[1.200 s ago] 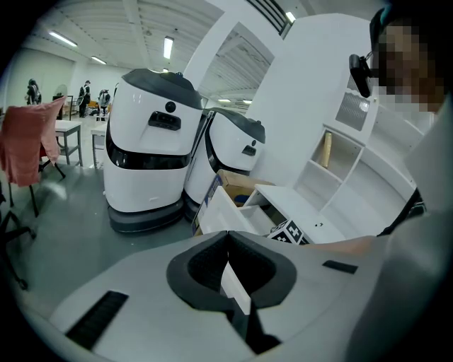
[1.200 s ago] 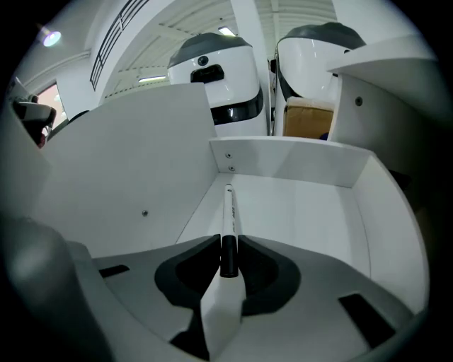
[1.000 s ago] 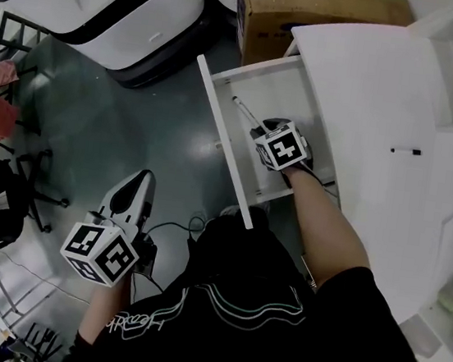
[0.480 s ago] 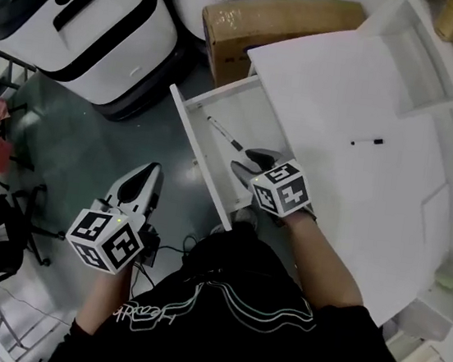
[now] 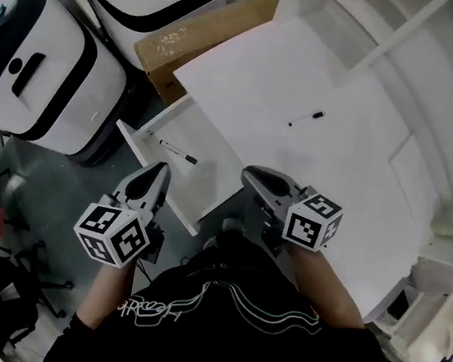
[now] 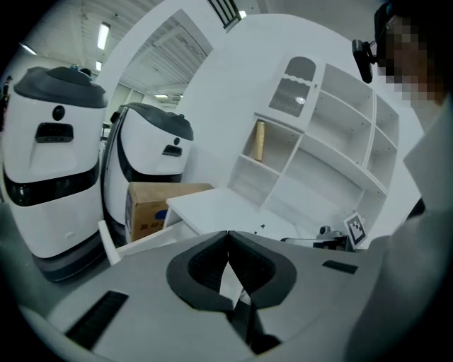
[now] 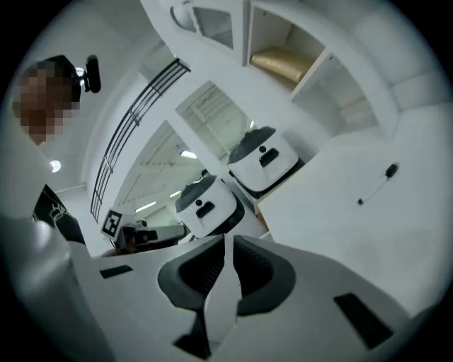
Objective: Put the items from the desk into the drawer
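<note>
We're hovering right gripper [image 5: 250, 172] at near edge of desk [image 5: 335, 174], jaws just closing to sliver, empty. Pen [image 5: 307, 118] lying on desk ahead, up-right, well apart, long axis slanting across our line. Left gripper [image 5: 158, 171], pinched together, sitting farther off, by open drawer [image 5: 206, 182].

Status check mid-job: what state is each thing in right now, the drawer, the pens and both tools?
Drawer: pulled open.
Pen in drawer: lying flat inside.
Pen on desk: lying flat, not yet put away.
Left tool: jaws shut, empty.
Right tool: jaws have just been closing, all but shut, nothing between them.
</note>
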